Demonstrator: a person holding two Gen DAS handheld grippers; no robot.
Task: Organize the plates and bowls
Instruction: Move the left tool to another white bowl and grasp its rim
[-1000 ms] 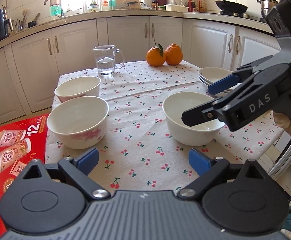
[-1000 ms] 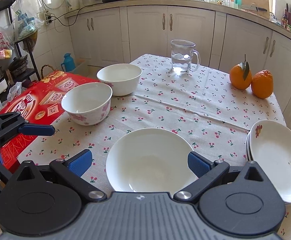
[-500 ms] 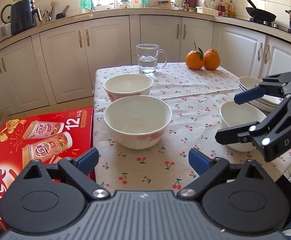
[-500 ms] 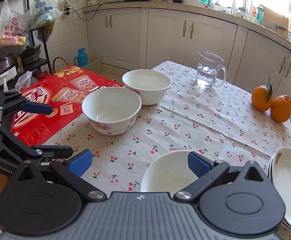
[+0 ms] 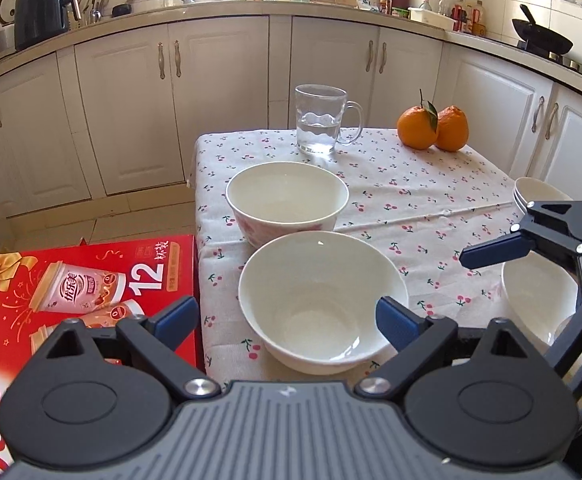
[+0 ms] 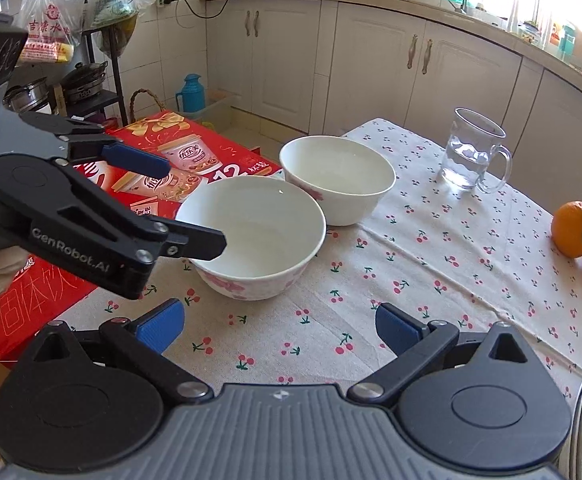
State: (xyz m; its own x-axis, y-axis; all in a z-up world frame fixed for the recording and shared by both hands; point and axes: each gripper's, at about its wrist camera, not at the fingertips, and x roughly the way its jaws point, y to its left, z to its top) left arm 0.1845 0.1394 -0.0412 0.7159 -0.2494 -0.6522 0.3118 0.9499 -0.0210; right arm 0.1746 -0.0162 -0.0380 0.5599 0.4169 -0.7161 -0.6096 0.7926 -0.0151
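White bowl (image 5: 323, 300) before left hand-held gripper (image 5: 287, 320)

Surface (image 5: 411, 200), cherry-print cloth. W/ left-wrist view as clock face: near bowl (image 5: 323, 300) at 6, far bowl (image 5: 287, 204) just behind it twd 12, glass mug (image 5: 319, 120) w/ water at 12, two oranges (image 5: 433, 128) at 1, plate stack (image 5: 539, 194) at 3, third bowl (image 5: 535, 296) at 4.

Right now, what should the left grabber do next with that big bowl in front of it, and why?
Probably ease the left gripper forward and down so one finger goes over the near bowl's rim. Its jaws stand open and empty, the bowl sits right ahead, and a matching far bowl waits behind it for stacking.
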